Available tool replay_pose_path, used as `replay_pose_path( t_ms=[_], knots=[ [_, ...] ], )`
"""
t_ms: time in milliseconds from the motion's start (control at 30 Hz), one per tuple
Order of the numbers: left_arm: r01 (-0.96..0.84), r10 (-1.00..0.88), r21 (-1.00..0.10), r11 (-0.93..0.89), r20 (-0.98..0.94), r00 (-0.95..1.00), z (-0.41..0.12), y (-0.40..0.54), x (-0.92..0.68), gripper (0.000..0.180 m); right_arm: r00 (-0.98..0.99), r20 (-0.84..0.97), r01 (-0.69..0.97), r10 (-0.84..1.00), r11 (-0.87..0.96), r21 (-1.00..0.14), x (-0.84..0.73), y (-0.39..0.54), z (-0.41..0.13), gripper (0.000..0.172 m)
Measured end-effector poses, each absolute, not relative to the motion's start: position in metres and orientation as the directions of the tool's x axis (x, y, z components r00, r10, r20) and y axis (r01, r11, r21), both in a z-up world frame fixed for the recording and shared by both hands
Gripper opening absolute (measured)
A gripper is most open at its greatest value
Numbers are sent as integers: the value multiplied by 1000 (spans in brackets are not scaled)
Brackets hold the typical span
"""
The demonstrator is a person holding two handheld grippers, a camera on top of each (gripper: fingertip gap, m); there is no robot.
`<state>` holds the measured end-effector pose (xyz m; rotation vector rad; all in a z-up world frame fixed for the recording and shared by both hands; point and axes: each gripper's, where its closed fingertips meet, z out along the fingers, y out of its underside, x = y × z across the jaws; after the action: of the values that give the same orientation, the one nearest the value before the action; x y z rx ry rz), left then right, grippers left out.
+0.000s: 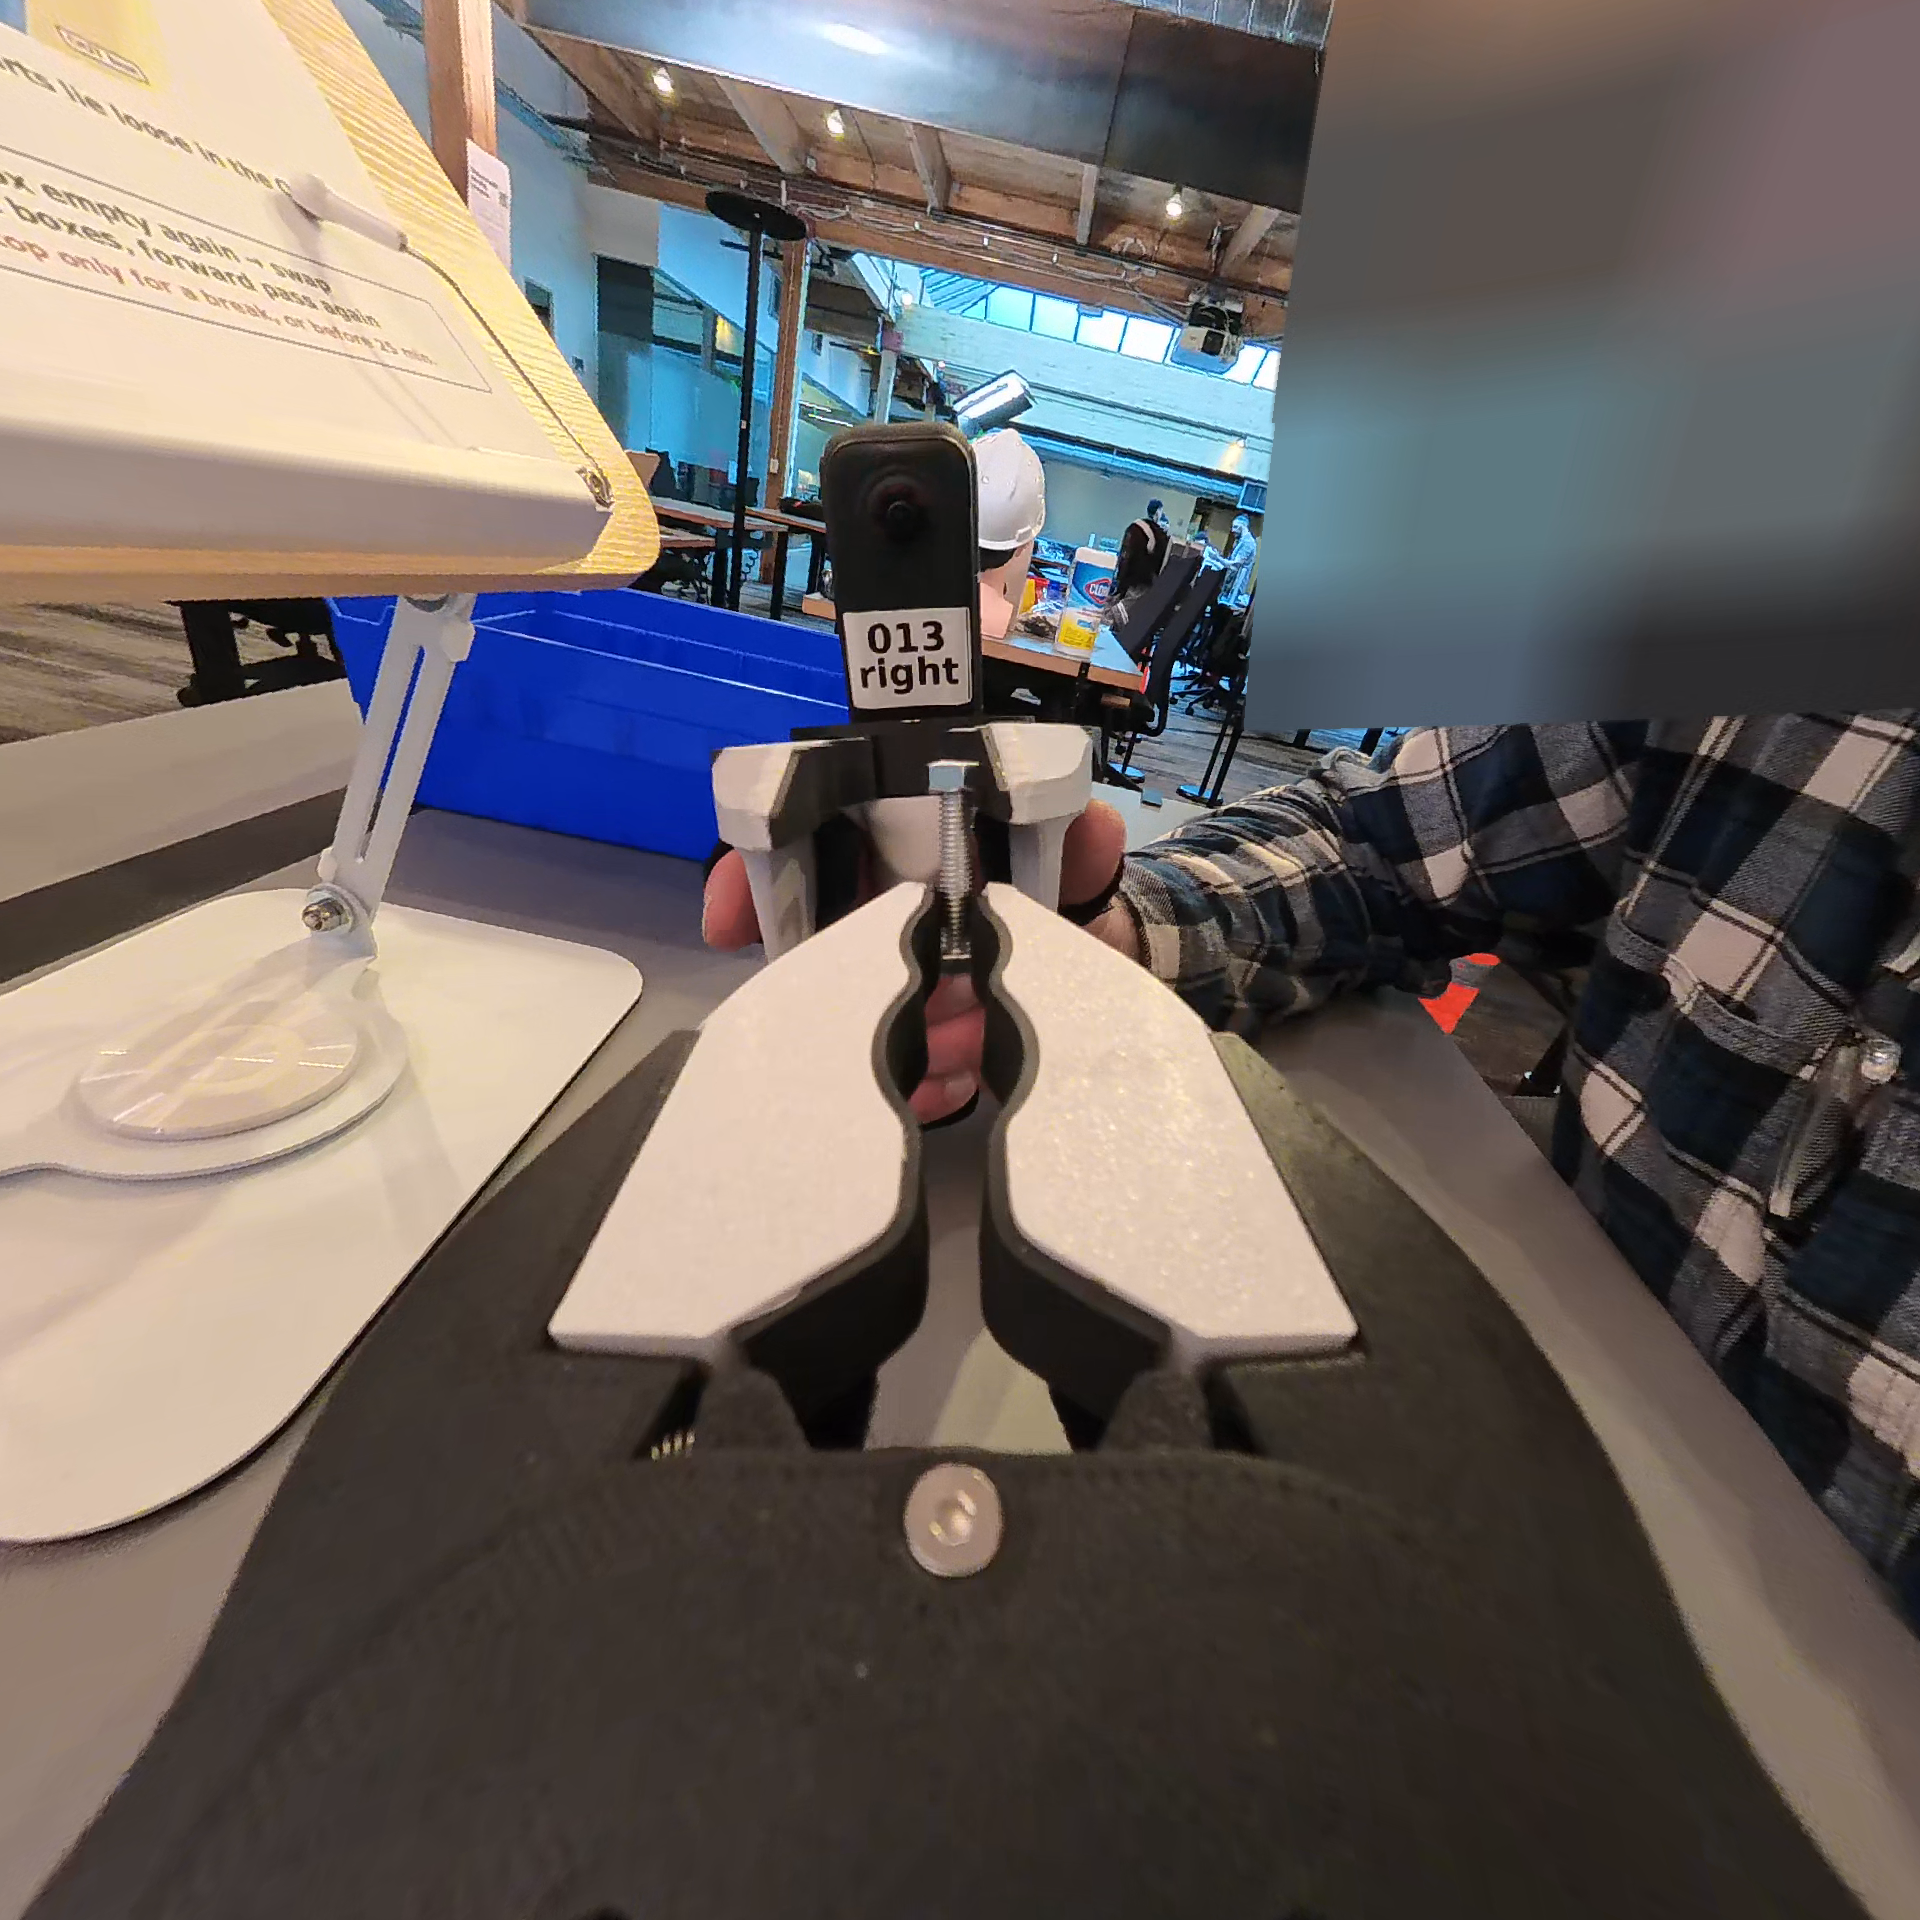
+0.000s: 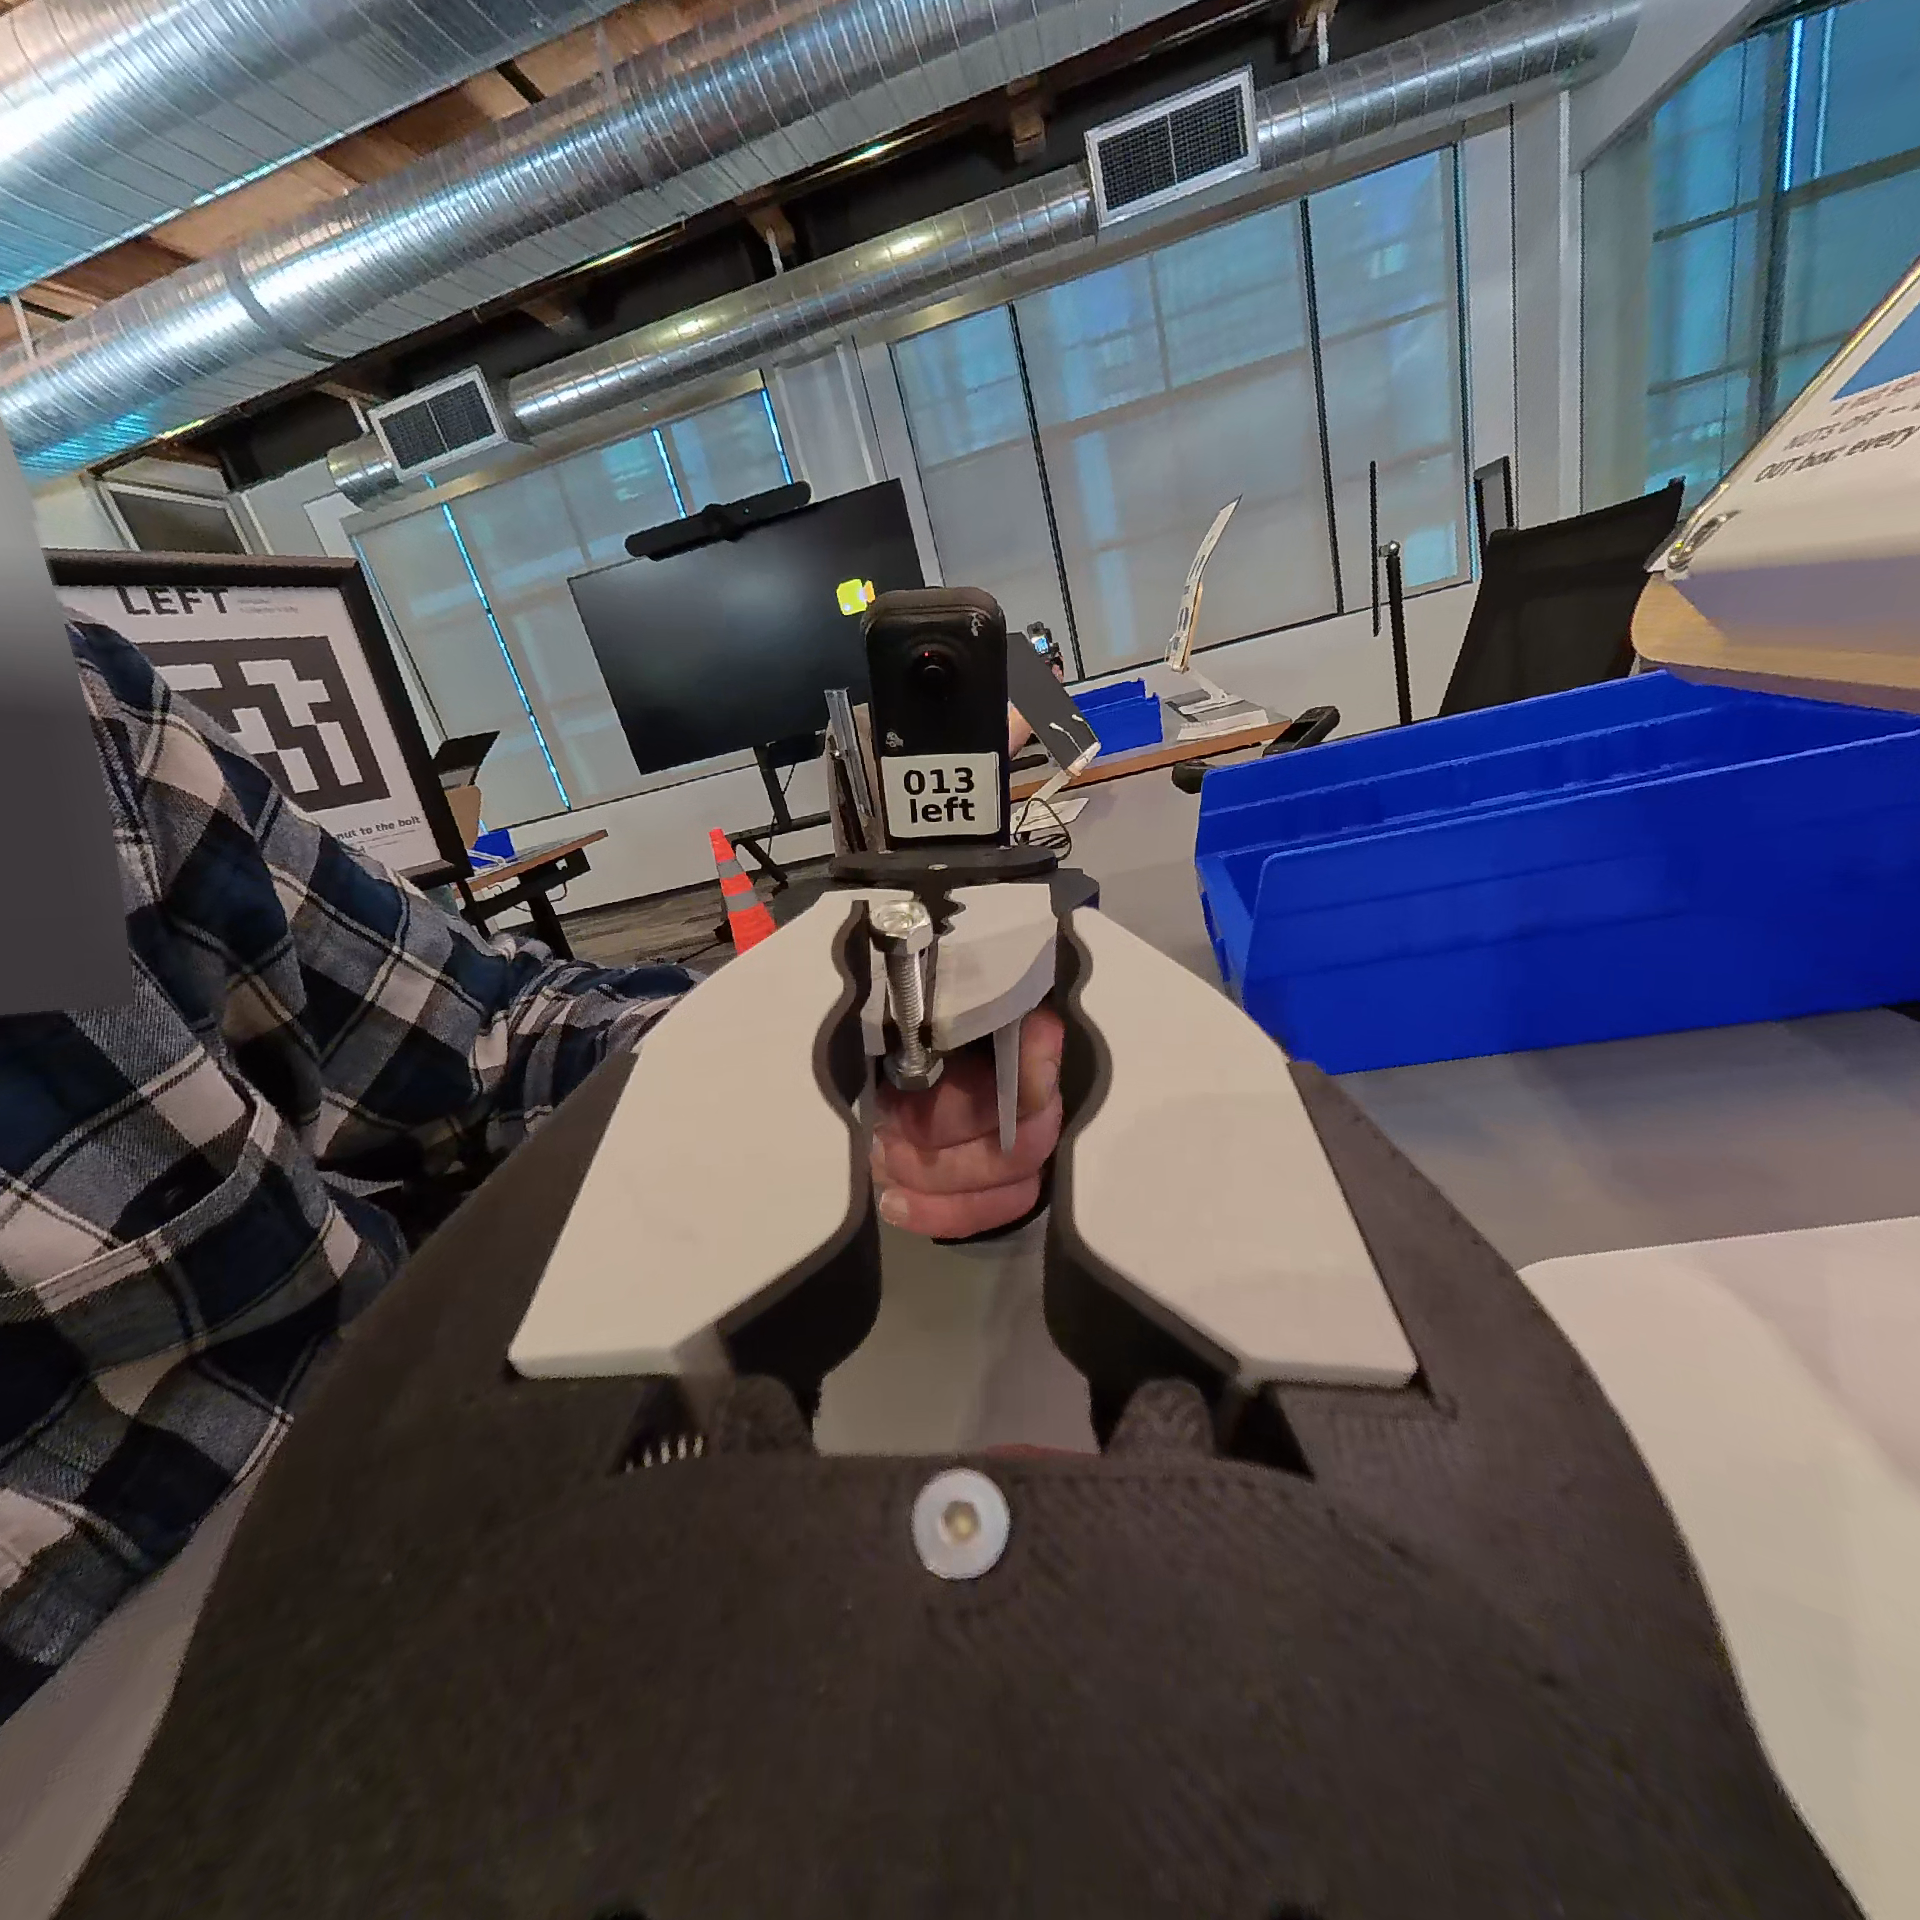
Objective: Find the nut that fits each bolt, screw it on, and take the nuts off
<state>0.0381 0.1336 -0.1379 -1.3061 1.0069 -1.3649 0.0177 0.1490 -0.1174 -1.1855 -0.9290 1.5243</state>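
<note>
Left wrist view: my left tongs (image 1: 957,914) are clamped on the bolt (image 1: 954,862), hex head up, nut (image 1: 956,951) at its lower end. Right wrist view: my right tongs (image 2: 961,935) stand apart around the bolt (image 2: 906,997), pads not pressing. Blue bin (image 2: 1558,883) sits beside.

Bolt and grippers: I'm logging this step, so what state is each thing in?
bolt: upright, head up, clamped by the left gripper.
nut: threaded on the bolt's lower end.
left gripper: shut on the bolt.
right gripper: open, fingers either side of the bolt.
</note>
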Motion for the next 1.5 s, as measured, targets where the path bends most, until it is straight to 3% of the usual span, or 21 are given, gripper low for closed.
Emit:
replay_pose_path(
  t_ms=[467,733,1067,1167,1500],
  knots=[
    [100,-979,-976,-193,198,44,-136,136,34,5,-79,-213,-222,974,-225,-949,19,146,-117,34],
    [56,-982,-983,-174,178,71,-142,137,35,5,-93,-195,-175,976,-209,-962,16,141,-122,10],
    [102,-981,-977,-188,192,35,-136,134,35,5,-119,-215,-194,969,-235,-952,16,137,-115,9],
    [92,-977,-977,-194,201,75,-138,140,34,23,-121,-223,-201,967,-244,-949,17,138,-114,9],
    [27,-974,-978,-205,206,92,-144,141,33,46,-136,-237,-181,962,-259,-949,14,136,-119,9]
  ],
)
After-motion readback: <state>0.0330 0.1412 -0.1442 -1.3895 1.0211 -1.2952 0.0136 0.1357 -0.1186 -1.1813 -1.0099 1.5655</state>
